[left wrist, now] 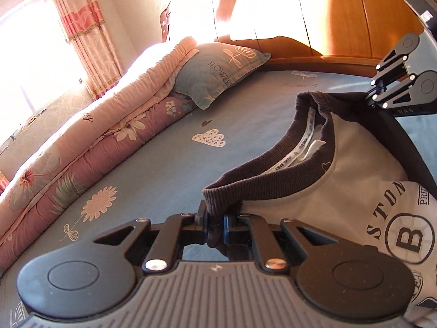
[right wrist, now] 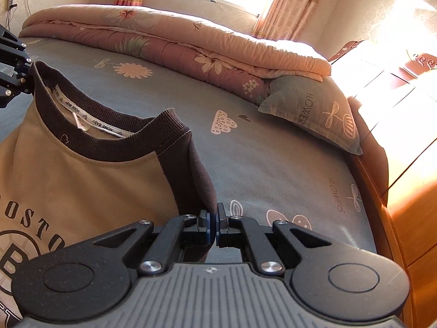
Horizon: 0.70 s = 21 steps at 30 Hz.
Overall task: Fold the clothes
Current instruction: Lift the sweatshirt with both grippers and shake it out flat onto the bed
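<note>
A beige sweatshirt [left wrist: 352, 169] with dark brown ribbed collar, brown sleeves and a round "B" print hangs above the bed. My left gripper [left wrist: 215, 218] is shut on the collar's ribbed edge at one shoulder. In the right wrist view the sweatshirt [right wrist: 82, 180] stretches to the left, and my right gripper [right wrist: 213, 225] is shut on the brown shoulder fabric beside the collar. The other gripper shows at each view's edge: the right one [left wrist: 377, 95] at upper right, the left one [right wrist: 26, 67] at far left. The collar is spread between the two grippers.
The grey-blue bed sheet [left wrist: 153, 169] with flower and cloud prints lies below. A rolled pink floral quilt [right wrist: 191, 43] runs along the far side, with a grey "FLOWERS" pillow [right wrist: 314, 109] beside it. A wooden headboard [right wrist: 382, 191] and cabinet border the bed; curtains hang by the window.
</note>
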Available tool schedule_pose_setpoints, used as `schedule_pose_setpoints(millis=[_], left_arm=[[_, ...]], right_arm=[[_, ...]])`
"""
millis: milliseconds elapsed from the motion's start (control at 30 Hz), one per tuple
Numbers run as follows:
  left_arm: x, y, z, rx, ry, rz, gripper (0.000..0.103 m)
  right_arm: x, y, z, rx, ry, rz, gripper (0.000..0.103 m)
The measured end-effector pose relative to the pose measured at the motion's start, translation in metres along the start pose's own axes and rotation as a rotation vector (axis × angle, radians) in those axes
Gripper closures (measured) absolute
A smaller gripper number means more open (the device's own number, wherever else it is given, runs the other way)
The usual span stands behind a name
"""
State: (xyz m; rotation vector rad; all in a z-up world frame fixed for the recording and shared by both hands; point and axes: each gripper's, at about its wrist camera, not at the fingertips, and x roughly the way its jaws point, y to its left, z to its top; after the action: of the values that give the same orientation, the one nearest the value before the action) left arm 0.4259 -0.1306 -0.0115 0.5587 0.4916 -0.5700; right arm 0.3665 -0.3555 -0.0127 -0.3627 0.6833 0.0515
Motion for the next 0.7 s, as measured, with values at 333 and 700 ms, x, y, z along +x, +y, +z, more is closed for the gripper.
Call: schedule_pose_setpoints(millis=[333, 700], left_arm=[[0.094, 0.03, -0.006, -0.211, 0.103, -0.025, 0.085], [0.043, 0.016, -0.043, -0.315, 0.17, -0.134, 0.068]], right_arm=[[0.098, -0.023, 0.014, 0.145, 0.046, 0.001, 0.092], [0.045, 0.004, -0.02, 0.139, 0.068, 0.111, 0.069]])
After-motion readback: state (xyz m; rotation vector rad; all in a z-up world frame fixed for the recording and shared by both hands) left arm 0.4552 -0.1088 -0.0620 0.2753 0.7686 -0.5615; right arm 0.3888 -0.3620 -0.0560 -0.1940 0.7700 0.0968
